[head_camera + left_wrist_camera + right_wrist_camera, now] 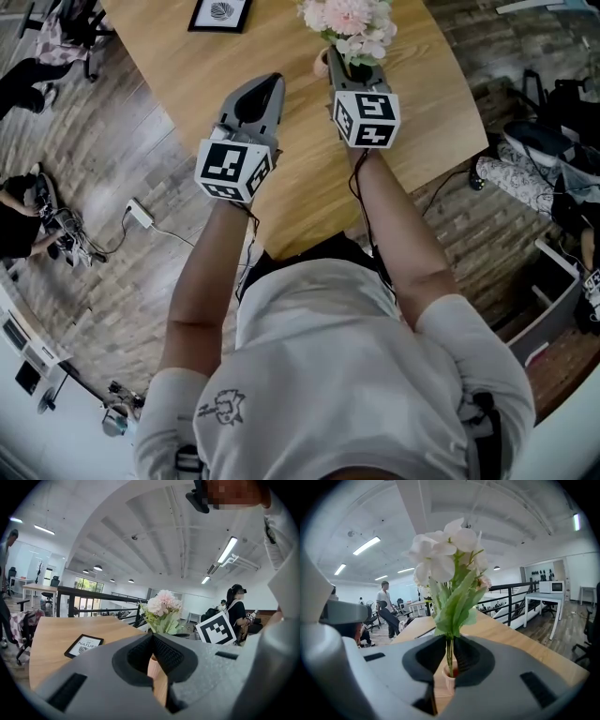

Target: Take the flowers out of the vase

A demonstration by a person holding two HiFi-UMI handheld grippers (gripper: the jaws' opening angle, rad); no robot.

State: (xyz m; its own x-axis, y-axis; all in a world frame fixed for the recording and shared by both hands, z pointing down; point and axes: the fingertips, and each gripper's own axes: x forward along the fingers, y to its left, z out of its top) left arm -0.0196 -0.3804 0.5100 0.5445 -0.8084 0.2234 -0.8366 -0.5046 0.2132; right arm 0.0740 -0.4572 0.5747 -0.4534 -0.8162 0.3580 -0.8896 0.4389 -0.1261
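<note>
A bunch of pale pink and white flowers (349, 21) with green leaves stands in a small pink vase (322, 62) on the wooden table (187, 70). In the right gripper view my right gripper (450, 643) is shut on the green stems (449, 651) just above the vase mouth (449, 674), and the stems reach down into it. The blooms (443, 555) rise above the jaws. My left gripper (263, 88) hovers left of the vase, apart from it. Its jaws (152, 637) are shut with nothing between them; the flowers (161, 605) show beyond its tips.
A black-framed picture (220, 13) lies flat on the table at the far left, also in the left gripper view as a small frame (83, 645). The table's near edge (281, 246) runs under my arms. Cables and a power strip (141, 214) lie on the floor to the left.
</note>
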